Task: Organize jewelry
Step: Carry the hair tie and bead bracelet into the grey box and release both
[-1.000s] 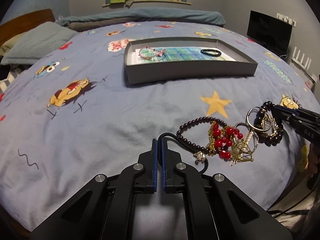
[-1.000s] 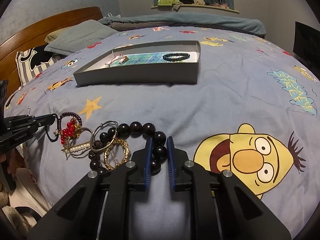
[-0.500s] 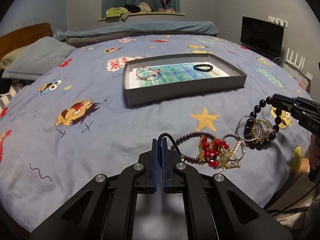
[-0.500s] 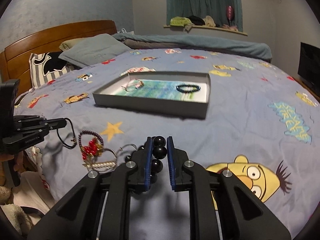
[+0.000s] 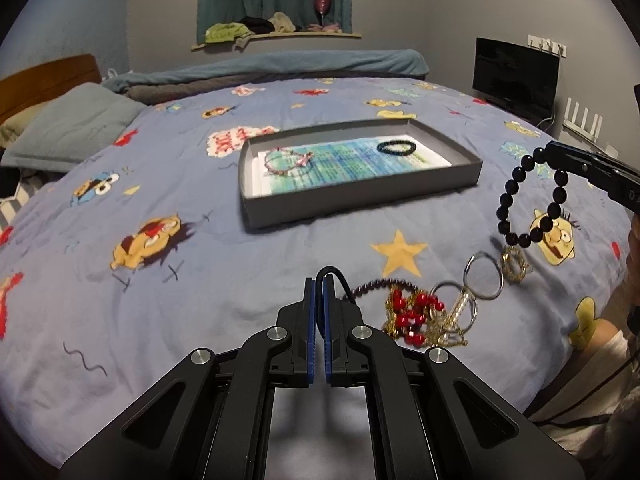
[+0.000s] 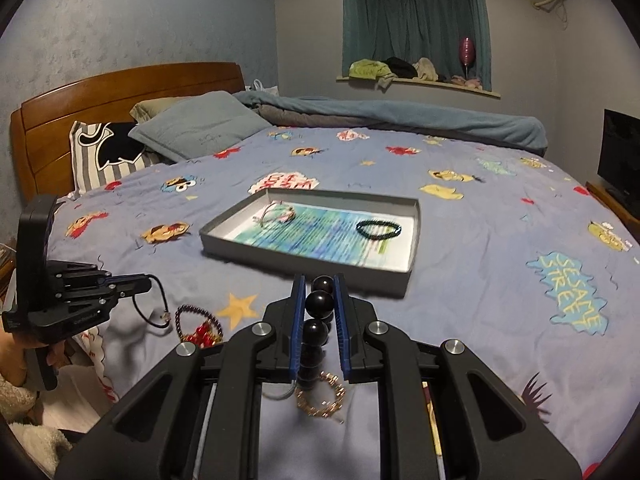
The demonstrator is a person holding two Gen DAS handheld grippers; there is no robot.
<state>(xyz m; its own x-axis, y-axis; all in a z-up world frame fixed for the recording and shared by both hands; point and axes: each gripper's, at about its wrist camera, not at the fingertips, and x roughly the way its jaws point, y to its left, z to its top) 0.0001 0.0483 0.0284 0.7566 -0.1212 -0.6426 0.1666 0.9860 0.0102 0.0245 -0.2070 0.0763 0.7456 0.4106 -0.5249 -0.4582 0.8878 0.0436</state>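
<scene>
A thin black cord [image 5: 340, 280] is clamped between the fingers of the left gripper [image 5: 319, 284], which are pressed almost together; in the right wrist view the cord [image 6: 150, 300] is seen hanging clear of the bed [image 5: 200, 264] in a loop, with a small pale clasp at its free end. A tangle of jewelry [image 5: 420, 312] is left on the bed near its front edge, just right of the left gripper: a dark-bead bracelet, red beads, gold chain and silver rings. A gold bracelet [image 5: 514, 266] lies a little further right, apart from the tangle. A grey tray [image 5: 360, 204] is set toward the middle of the bed, with a pink bracelet [image 5: 286, 160] by its left end and a small black bracelet [image 5: 396, 148] by its right end. A large black-bead bracelet [image 5: 528, 196] is clamped between the fingers of the right gripper [image 6: 320, 292] and is held up off the bed, hanging as a ring over the bed's right front edge.
</scene>
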